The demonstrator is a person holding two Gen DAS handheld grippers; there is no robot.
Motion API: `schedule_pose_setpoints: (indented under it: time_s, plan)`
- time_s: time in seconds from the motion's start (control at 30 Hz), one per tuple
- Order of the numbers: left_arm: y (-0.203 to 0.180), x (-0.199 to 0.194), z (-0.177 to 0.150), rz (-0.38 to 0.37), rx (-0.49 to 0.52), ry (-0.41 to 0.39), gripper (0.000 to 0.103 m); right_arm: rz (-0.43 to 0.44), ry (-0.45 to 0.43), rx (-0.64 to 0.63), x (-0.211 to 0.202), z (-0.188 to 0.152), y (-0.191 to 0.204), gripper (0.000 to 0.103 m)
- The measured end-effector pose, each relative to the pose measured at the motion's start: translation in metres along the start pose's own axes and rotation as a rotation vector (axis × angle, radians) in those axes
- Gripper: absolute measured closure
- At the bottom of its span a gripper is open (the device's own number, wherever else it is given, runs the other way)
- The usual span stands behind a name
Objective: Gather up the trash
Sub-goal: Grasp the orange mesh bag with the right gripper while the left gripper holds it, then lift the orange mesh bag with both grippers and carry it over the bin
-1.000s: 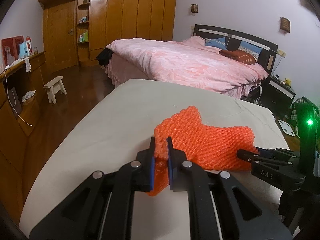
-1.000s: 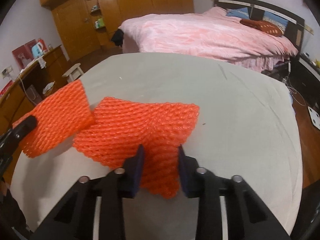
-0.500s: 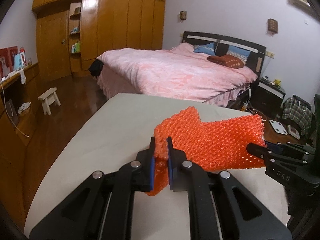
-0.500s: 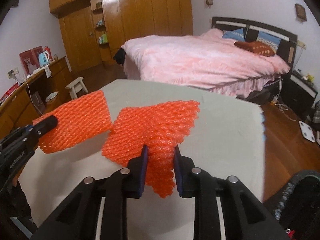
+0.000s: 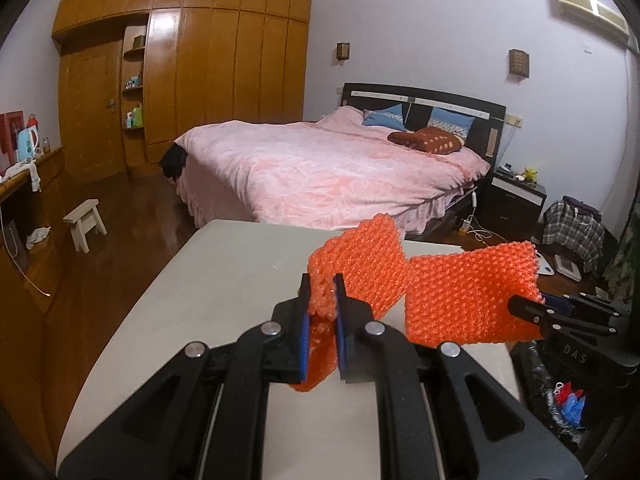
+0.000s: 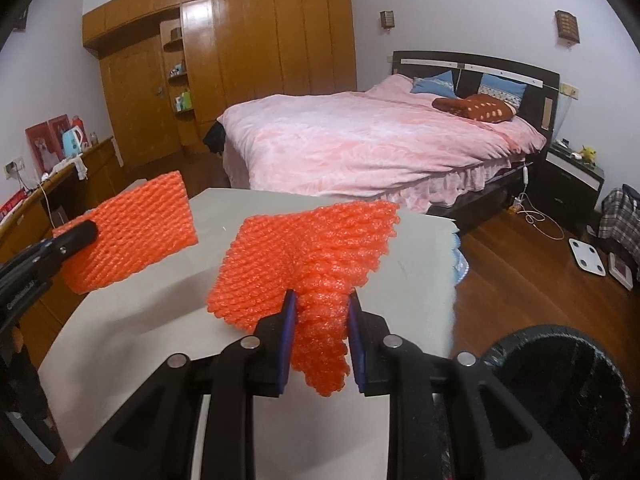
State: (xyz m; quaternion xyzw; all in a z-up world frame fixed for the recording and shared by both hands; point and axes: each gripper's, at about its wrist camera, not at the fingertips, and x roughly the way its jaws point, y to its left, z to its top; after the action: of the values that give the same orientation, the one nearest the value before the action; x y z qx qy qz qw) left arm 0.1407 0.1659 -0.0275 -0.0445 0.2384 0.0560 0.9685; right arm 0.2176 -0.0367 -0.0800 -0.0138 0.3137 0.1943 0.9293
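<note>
Your left hand-held gripper (image 5: 322, 312) is clamped nearly closed on one orange foam net (image 5: 360, 268), pinching a bunched edge between the blue pads (image 5: 305, 332), with a tail hanging below the jaws. Your right hand-held gripper (image 6: 320, 332) is closed a bit wider on a second orange foam net (image 6: 316, 248), squeezing a thick gathered fold. Both pieces are off the surface (image 5: 224, 280) and held in the air, near each other; each one shows in the other camera too.

Progress, as I judge it: pickup is done for both, drop-off is not. The black bin (image 6: 560, 392) sits low at your right, just beside the surface edge, rim and dark liner visible, some trash apparently in it already in the left view, hard to tell what. What's left is carrying both nets over the rim and letting go. No other trash shows on the surface.

Materials: the nets are soft expanded foam mesh, knobbly diamond weave, light and springy; flat sheet shape where free, crumpled where gripped. They'll likely cling to the pads or spring open on release. Surface is plain matte off-white, flat. Behind it is a bed (image 6: 380, 140) with pink quilted cover, glossy wood floor (image 6: 520, 256), wood wardrobe (image 6: 248, 52).
</note>
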Motion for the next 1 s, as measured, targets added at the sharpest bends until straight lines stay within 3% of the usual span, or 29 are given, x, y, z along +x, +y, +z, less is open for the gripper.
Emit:
schedule_pose_setpoints:
  time_s: [1.0]
  plan:
    - [-0.062,-0.057,-0.003,-0.087,0.086,-0.047,0.093,-0.015,-0.081,-0.024,-0.092,-0.017,0.0,0.079]
